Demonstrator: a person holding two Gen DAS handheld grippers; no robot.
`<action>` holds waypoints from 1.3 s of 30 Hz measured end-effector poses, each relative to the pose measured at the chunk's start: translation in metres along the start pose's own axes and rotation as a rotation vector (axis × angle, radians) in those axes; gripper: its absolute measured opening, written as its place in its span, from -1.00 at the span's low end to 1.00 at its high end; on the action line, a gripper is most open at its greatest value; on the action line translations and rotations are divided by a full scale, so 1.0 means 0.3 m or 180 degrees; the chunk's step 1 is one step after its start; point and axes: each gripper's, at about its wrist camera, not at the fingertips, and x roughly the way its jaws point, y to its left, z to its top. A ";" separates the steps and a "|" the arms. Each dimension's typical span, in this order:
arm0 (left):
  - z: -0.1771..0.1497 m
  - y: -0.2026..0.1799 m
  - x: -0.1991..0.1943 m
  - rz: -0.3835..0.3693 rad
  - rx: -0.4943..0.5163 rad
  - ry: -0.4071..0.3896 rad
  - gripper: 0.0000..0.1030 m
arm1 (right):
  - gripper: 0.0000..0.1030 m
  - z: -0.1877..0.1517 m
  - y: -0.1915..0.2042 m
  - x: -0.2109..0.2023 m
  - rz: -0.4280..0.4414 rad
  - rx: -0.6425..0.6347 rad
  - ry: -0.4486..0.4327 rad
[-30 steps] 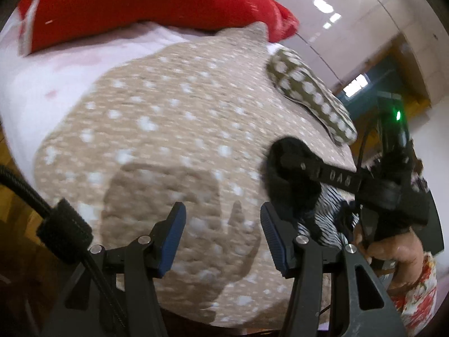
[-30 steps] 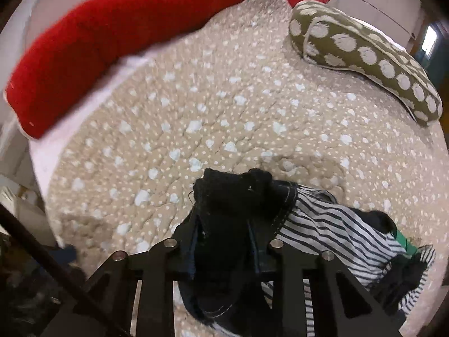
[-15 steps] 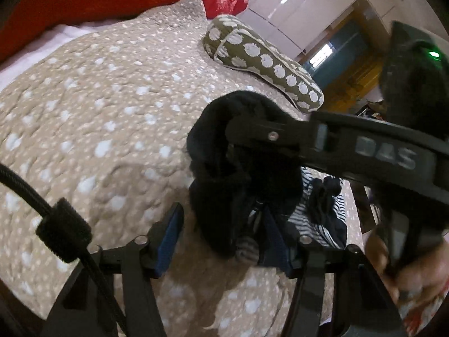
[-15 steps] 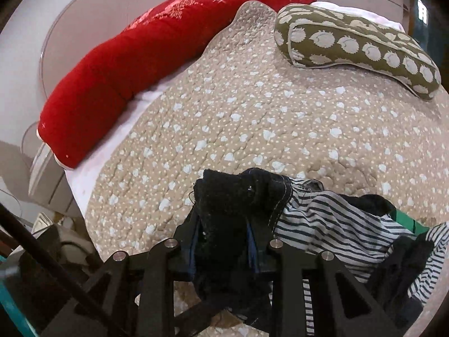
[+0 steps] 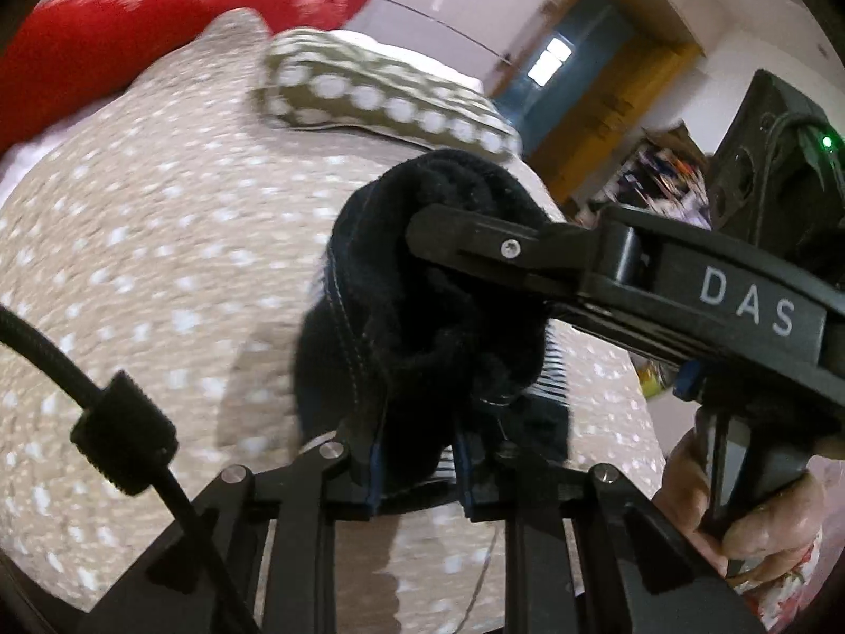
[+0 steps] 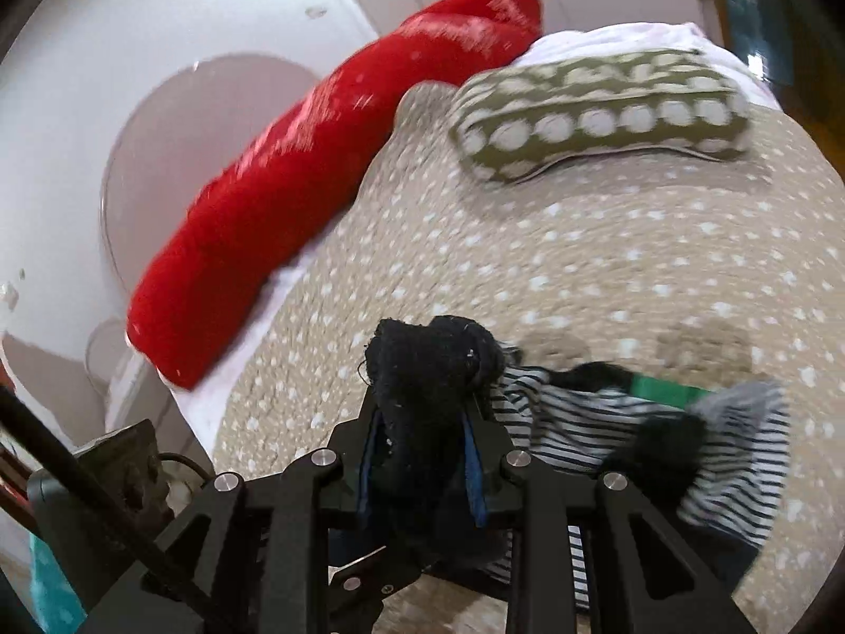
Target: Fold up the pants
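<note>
The pants are black-and-white striped with a thick black waistband (image 5: 422, 285), bunched and lifted off the bed. My left gripper (image 5: 417, 470) is shut on the black waistband from below. My right gripper (image 6: 422, 454) is shut on the same black band (image 6: 428, 370); it shows in the left wrist view (image 5: 528, 248) coming in from the right, clamped on the band just above my left fingers. The striped legs (image 6: 660, 438) trail to the right over the bed, with a green tag (image 6: 665, 388) showing.
The bed has a beige quilt with white dots (image 5: 158, 243) (image 6: 607, 243). A long red pillow (image 5: 132, 31) (image 6: 296, 179) lies along the far side. An olive polka-dot cushion (image 5: 380, 95) (image 6: 602, 111) lies behind the pants. A doorway (image 5: 570, 68) is beyond.
My left gripper has closed on the black waistband beside the right gripper. Both grippers have lifted the band higher off the quilt.
</note>
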 end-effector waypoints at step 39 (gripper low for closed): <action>-0.008 -0.102 0.230 0.0017 0.0167 0.0519 -0.26 | -0.01 -0.184 -0.569 -0.187 -0.0227 0.1000 -0.0616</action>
